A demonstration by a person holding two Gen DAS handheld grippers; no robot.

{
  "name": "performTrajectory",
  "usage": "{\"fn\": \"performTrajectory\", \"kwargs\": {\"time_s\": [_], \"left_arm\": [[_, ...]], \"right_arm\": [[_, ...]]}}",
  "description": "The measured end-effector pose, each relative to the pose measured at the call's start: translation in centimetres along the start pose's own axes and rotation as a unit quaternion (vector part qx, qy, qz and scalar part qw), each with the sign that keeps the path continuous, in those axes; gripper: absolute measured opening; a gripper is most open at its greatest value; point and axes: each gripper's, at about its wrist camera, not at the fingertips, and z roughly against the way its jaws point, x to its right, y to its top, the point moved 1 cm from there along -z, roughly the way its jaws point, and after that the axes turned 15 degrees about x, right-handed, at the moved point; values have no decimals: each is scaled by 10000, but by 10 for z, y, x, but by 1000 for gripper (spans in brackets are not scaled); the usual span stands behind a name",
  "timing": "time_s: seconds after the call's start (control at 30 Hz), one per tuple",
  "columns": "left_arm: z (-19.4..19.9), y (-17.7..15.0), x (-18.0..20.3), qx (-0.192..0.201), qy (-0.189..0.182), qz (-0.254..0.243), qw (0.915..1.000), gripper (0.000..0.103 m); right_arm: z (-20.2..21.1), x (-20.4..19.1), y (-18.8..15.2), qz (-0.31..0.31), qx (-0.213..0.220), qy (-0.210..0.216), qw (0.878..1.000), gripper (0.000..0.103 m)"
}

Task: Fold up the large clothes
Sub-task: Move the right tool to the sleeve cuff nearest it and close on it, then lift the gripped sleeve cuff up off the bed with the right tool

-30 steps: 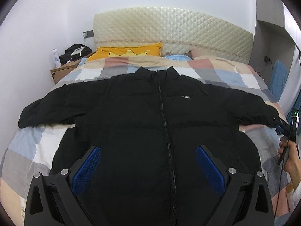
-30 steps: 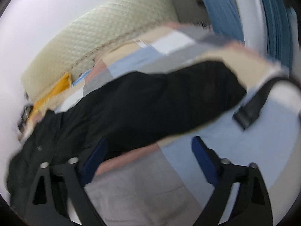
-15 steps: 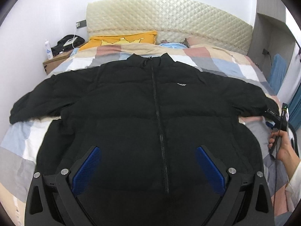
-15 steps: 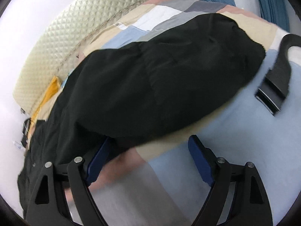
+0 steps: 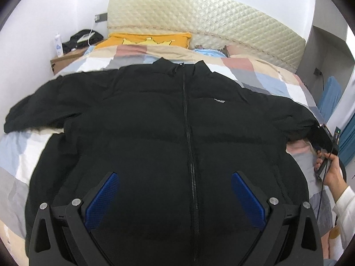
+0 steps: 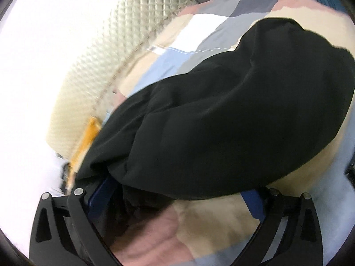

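Note:
A black puffer jacket [image 5: 173,133] lies front up and zipped on the bed, sleeves spread to both sides. My left gripper [image 5: 175,190] is open and hovers over the jacket's lower front, empty. My right gripper [image 5: 321,139] shows in the left wrist view at the end of the jacket's right-hand sleeve, held by a hand. In the right wrist view my right gripper [image 6: 177,190] is open, with the black sleeve [image 6: 233,115] filling the view and its lower edge lying between the blue fingers [image 6: 99,195].
The bed has a checked quilt [image 5: 255,77] and a padded cream headboard [image 5: 199,22]. A yellow pillow [image 5: 150,40] lies at its head. A bedside box with a bottle [image 5: 58,46] stands at the left. A blue chair [image 5: 330,93] is at the right.
My left gripper has moved forward and lower over the jacket. My right gripper has closed in on the sleeve end, which now fills its view and reaches between its fingers.

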Motion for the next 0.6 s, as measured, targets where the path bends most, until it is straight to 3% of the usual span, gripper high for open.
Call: {"fn": "performTrajectory", "kwargs": {"time_s": [0.2,0.3,0.37,0.5,0.6], "left_arm": [[-17,-2,0,-177,30,-46,9998,102],[-18,-4,-1,-153,-19,47,9999,102],[-16,-5,-1,-140,-37,91,9999,102],[-11,-5,2,-45,33,-56,10000,102],[-11,-3,2,37,233,-194,9995,102]], "right_arm": [[22,11,11,-572,105,179,9981,102],[28,15,24,-502,192,-74,9985,103],[27,25,32,-820,270,-253,9959,103],[9,33,31,-703,316,-978,9922,103],[5,32,31,-878,712,-1074,9878,103]]}}
